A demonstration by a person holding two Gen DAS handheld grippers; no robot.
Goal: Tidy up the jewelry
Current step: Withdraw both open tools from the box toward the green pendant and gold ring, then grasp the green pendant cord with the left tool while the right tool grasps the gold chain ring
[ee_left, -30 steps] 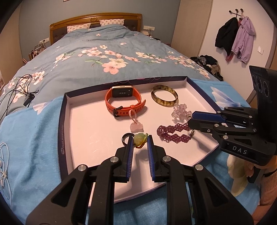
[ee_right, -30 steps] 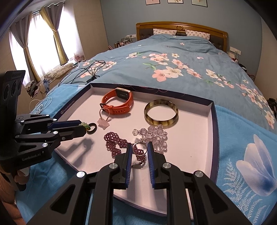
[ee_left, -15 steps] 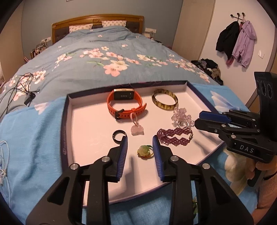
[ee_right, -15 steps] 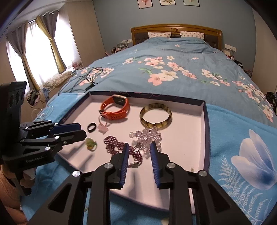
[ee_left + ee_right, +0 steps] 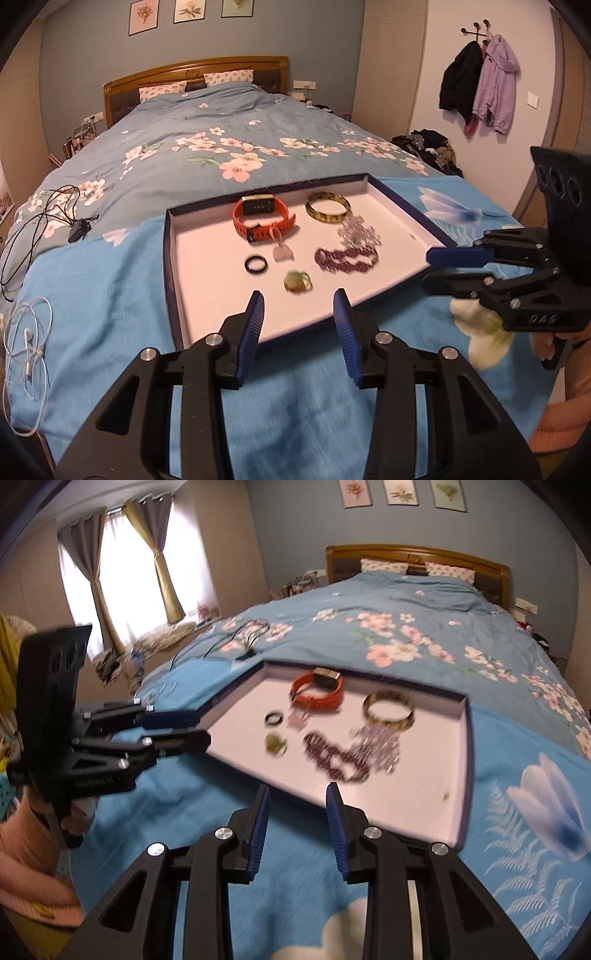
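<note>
Jewelry lies in a shallow white tray on the bed: green charm nearest, black ring, purple bead bracelet, clear bead bracelet, orange watch, amber bangle. Left gripper hangs over the tray's near rim at lower centre, jaws opening with nothing between them. Right gripper likewise stands off the near rim, jaws opening, empty. Blue blanket surrounds the tray.
</note>
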